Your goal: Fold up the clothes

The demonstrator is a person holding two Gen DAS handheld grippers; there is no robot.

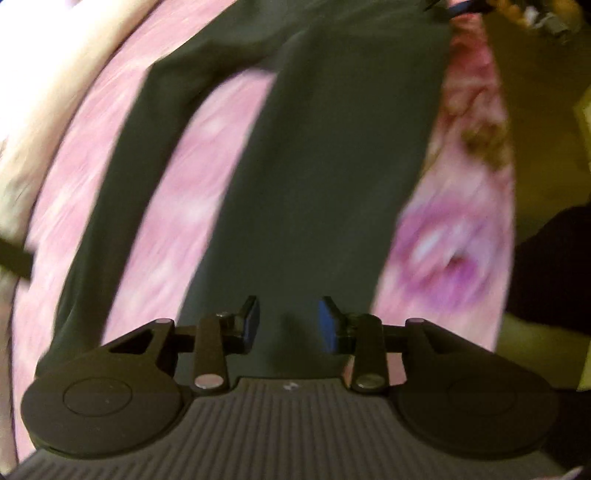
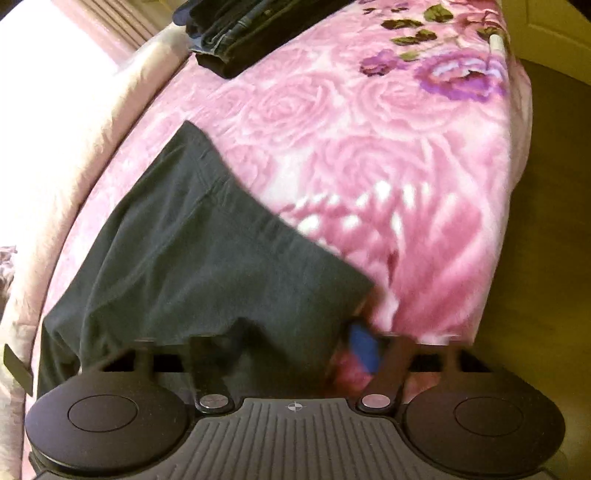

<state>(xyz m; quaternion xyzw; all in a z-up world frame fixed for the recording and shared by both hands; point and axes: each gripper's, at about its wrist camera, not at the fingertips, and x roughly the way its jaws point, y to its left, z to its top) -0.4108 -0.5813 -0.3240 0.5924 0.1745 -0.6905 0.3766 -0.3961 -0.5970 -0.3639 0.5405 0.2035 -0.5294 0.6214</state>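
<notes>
A pair of dark grey trousers [image 1: 325, 155] lies on a pink flowered bedspread [image 1: 192, 192], its two legs stretching away in the blurred left wrist view. My left gripper [image 1: 289, 325] is open just above the near end of one leg, its blue pads apart, with nothing between them. In the right wrist view the trousers [image 2: 207, 266] spread from the lower left over the bedspread [image 2: 369, 147]. My right gripper [image 2: 291, 354] is open over the cloth's near edge. The cloth hides its left finger, and its right blue pad [image 2: 364, 349] shows beside the cloth's corner.
A stack of folded dark clothes [image 2: 236, 33] sits at the far end of the bed. A pale cream sheet [image 2: 74, 166] runs along the bed's left side. The bed's right edge drops to a yellowish floor [image 2: 546, 221].
</notes>
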